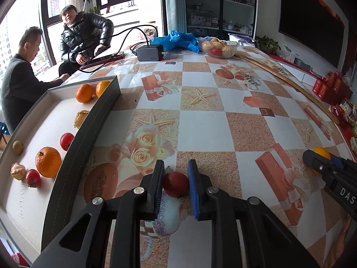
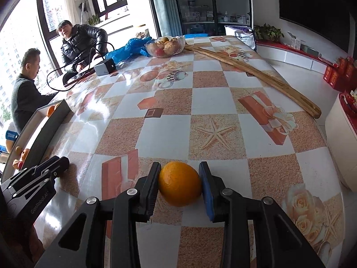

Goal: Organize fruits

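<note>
A small red fruit sits on the patterned tablecloth, pinched between the pads of the left gripper; only the left wrist view shows this grip, along with the grey tray beside it holding oranges and other small fruits. The right wrist view alone shows the right gripper clamped on an orange resting on the cloth, the glass fruit bowl far behind

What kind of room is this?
Probably a living or dining room at home: a big table with a patterned cloth, a glass fruit bowl, a shelf cabinet and a dark screen.
</note>
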`<act>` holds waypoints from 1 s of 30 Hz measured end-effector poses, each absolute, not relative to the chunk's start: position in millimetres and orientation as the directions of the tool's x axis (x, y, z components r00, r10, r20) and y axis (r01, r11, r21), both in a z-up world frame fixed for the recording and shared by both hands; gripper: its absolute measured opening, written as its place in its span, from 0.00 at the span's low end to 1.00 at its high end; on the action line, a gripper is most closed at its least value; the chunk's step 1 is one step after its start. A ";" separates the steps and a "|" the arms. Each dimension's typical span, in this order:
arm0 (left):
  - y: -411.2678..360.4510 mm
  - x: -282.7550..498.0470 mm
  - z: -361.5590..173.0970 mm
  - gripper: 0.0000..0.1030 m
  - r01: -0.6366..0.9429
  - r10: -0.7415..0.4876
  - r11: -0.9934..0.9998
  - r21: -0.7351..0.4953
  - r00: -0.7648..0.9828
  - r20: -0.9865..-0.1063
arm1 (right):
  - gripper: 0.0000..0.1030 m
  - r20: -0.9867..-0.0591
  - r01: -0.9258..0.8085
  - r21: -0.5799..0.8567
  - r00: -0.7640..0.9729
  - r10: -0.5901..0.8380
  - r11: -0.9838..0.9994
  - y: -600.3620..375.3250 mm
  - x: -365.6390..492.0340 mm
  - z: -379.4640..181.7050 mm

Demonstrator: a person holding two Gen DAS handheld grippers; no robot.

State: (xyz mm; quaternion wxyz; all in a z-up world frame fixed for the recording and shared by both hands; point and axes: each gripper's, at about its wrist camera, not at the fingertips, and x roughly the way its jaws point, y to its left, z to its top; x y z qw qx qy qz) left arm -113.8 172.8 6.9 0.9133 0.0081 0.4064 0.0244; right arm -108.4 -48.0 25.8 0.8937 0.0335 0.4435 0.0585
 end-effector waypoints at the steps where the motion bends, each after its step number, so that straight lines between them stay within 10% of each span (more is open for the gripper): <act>1: 170.3 -113.7 6.6 0.22 -0.038 0.064 0.998 0.052 0.670 -0.739 | 0.35 -0.789 -0.075 0.109 0.601 0.132 0.991 -47.6 -108.6 25.8; 30: 167.6 -114.3 5.8 0.23 -0.042 0.074 0.997 0.062 0.673 -0.736 | 0.35 -0.785 -0.064 0.122 0.605 0.136 0.990 -48.7 -109.4 26.2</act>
